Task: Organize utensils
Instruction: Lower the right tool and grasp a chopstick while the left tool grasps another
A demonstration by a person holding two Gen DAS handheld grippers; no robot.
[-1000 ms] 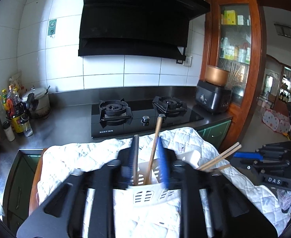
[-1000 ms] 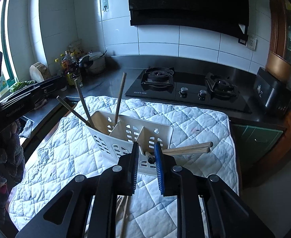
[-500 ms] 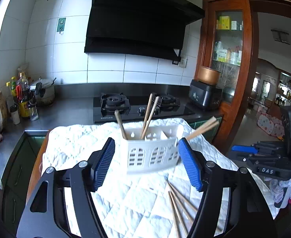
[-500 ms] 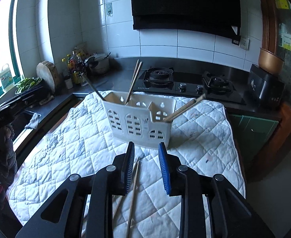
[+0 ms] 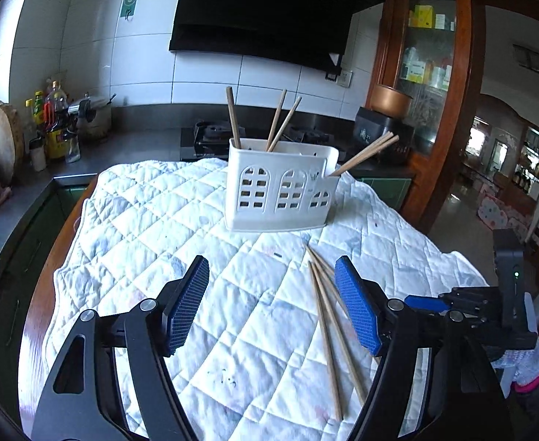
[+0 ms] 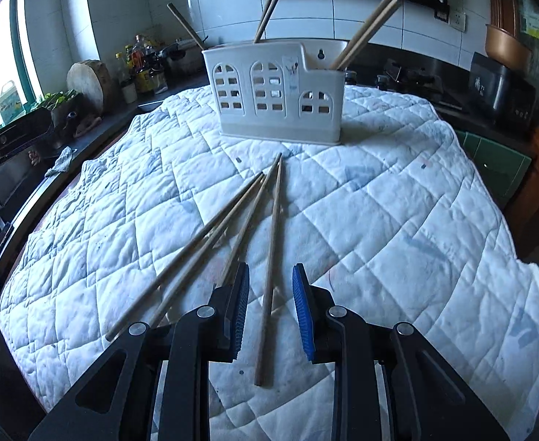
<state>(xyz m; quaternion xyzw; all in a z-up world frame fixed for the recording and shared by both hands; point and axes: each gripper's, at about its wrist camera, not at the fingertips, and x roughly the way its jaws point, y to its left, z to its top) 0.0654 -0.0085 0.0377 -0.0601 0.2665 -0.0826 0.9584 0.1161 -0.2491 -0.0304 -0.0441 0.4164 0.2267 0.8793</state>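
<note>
Both claws have pulled back from the white utensil caddy [image 6: 275,92], which a second ago filled the near field of each view and now stands upright at 12 o'clock on the quilted cloth [image 6: 398,220] covering the worktop. In the left wrist view the left claw [image 5: 273,305] is spread wide and empty, where earlier its pads were close in around the caddy. The right claw [image 6: 271,305] is parted moderately and grips nothing; a second ago it was narrowed right at the caddy's wall with a pair of chopsticks beside it.

That pair now leans out of the caddy's low right compartment toward 1 o'clock [image 6: 370,29], with two more sticks [image 6: 267,13] and a single one [image 6: 184,25] standing in the taller sections. So one delivery looks finished, and the caddy has been let go.

Four loose chopsticks [image 6: 232,220] lie fanned on the cloth between the caddy and the right claw, their far tips converging near 12 o'clock. The rightmost one [image 6: 271,257] runs straight between the right claw's blue pads [image 6: 302,312], though I cannot tell whether the pads are down at its level. My reading is that this stick is the next pick, with roughly half the chopsticks left to stow.
</note>
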